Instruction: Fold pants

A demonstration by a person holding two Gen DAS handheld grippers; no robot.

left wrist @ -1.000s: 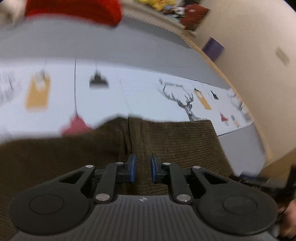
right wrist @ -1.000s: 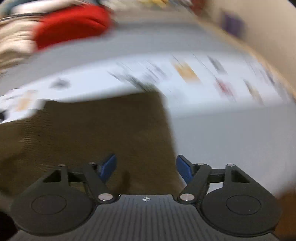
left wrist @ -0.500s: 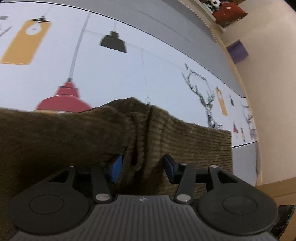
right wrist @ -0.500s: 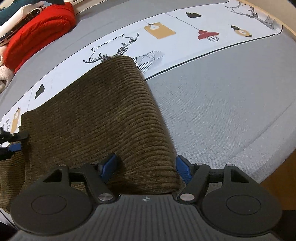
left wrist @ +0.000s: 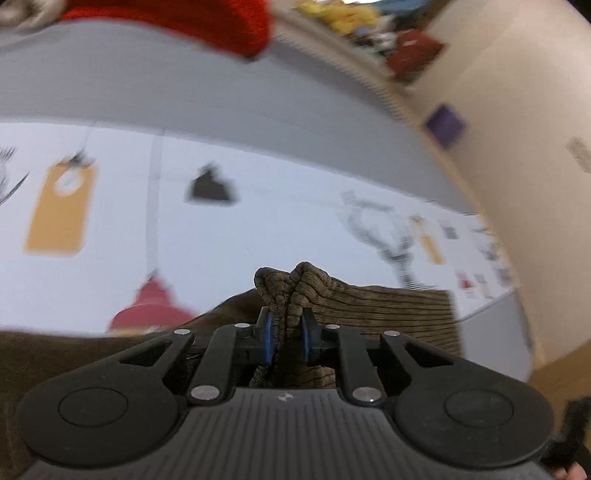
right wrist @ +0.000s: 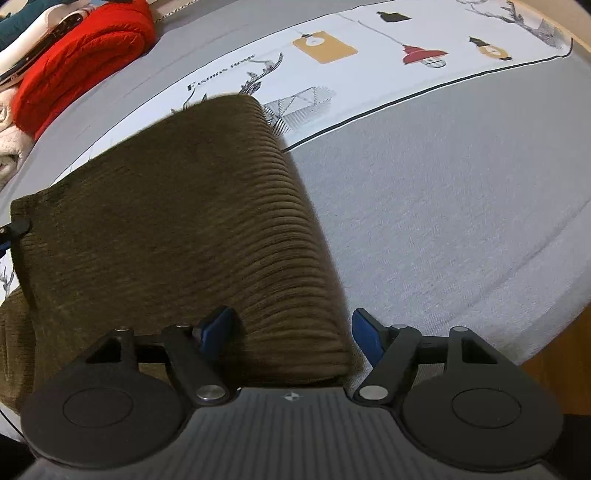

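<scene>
Between the blue pads of the left tongs, seen from the left wrist, a bunched ridge of the brown corduroy pants stands pinched, the jaws closing on it with only a narrow gap left. Behind lies the printed sheet with its lamp and deer drawings, spread over a grey bed cover, with a folded red sweater at the far edge; the background is blurred. Half a second ago these jaws stood wide around the same seam, so the pinch is new.

From the right wrist, the right tongs hang wide open, straddling the rounded folded edge of the pants without pressing it. The garment lies doubled on the sheet and grey cover, red sweater top left. At the far left edge a bit of the other tool meets the cloth. This view barely differs from half a second ago; 1 second back it was smeared with motion.

The step appears to be gripping both ends for the next fold. That likely calls for the right tongs to close on the edge, then both to lift together.
</scene>
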